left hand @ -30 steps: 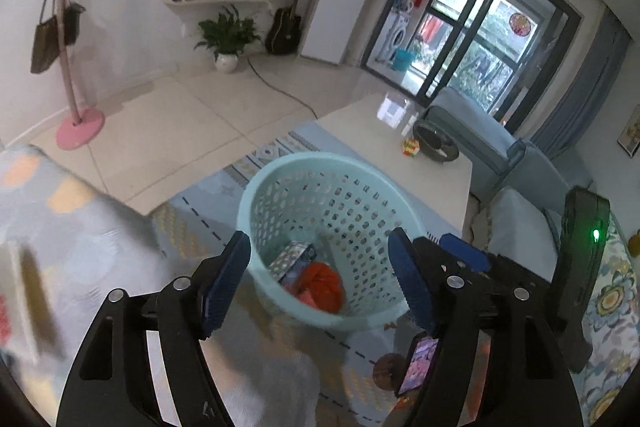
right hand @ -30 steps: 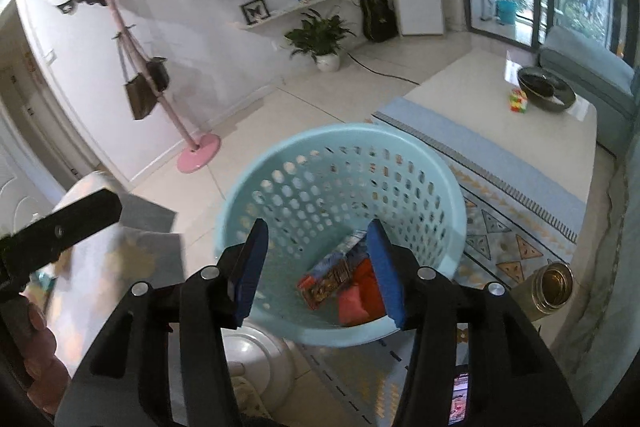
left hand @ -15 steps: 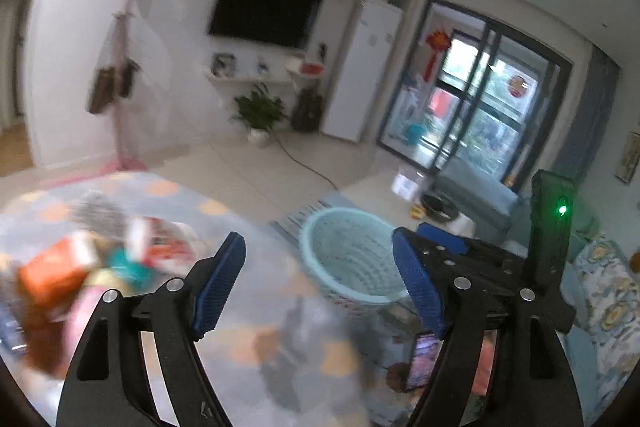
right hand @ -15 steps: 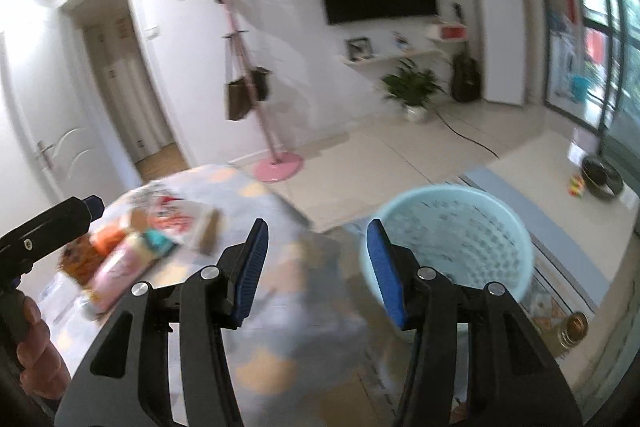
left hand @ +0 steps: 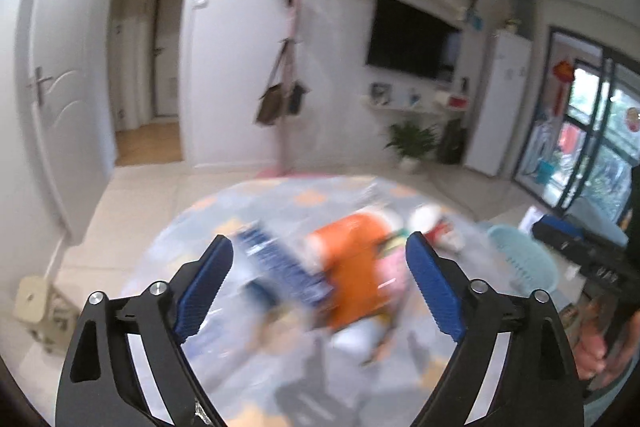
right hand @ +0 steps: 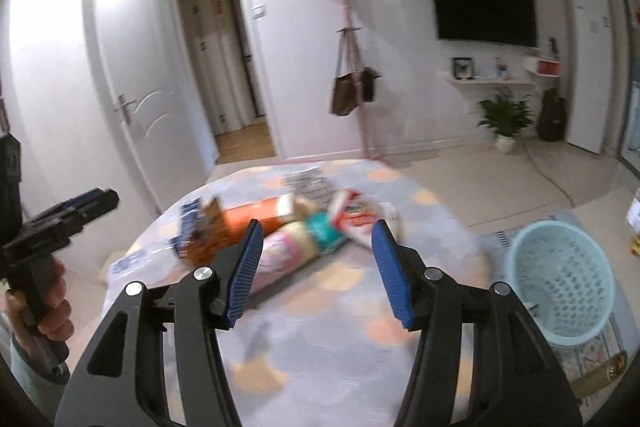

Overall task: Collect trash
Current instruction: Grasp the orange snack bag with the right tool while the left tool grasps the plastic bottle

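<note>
Trash (right hand: 304,235) lies heaped on the desk (right hand: 340,331); your left hand-held gripper (left hand: 318,283) and right hand-held gripper (right hand: 316,269) gape empty, ready to grasp.

My left gripper (left hand: 319,279) is level with its blue pads spread wide and nothing between them. My right gripper (right hand: 318,269) matches it, jaws parted and empty. Each hand (right hand: 48,311) wraps its pistol grip, the two held side by side.

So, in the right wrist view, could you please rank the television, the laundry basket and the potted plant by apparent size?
1. television
2. laundry basket, nearly as large, though nearer the camera, so unsure
3. potted plant, clearly smallest
</note>
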`<move>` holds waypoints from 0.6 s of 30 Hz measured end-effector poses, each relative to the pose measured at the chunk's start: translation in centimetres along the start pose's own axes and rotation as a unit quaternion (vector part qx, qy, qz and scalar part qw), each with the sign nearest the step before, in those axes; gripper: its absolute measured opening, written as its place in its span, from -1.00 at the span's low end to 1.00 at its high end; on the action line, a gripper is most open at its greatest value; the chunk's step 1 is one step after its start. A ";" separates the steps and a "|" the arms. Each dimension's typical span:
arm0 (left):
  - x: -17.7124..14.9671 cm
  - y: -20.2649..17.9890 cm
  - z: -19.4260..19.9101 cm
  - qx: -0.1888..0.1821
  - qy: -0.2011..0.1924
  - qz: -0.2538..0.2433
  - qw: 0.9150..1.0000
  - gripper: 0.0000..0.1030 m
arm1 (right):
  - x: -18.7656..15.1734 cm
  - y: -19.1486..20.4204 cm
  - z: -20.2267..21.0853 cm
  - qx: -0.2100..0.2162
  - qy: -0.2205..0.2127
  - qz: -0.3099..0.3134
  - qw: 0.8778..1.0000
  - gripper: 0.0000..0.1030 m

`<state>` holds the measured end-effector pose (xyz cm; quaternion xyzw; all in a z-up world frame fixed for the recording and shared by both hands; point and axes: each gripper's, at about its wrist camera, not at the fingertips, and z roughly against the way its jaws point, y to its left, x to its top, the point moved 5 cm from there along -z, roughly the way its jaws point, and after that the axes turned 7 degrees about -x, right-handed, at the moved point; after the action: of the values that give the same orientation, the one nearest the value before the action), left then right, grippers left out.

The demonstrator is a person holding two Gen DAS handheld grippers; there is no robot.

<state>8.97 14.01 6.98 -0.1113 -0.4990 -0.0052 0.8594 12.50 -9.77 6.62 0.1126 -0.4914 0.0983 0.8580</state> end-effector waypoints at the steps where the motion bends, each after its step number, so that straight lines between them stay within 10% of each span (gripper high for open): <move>1: -0.4 1.1 0.1 0.016 0.005 0.002 1.000 0.68 | -0.2 0.8 -0.4 0.007 0.004 0.003 1.000 0.06; 7: -3.8 8.8 -0.9 0.069 0.068 0.016 0.995 0.70 | -1.0 6.5 -3.3 0.044 0.035 0.012 0.998 0.30; 18: -7.6 11.3 -5.0 0.016 0.157 0.009 0.987 0.70 | -2.6 12.8 -10.0 0.046 0.094 0.034 0.994 0.26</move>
<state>10.79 23.25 -4.08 -0.0996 -0.3570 -0.0073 0.9287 15.86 5.21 0.69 0.1255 -0.4074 0.1597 0.8904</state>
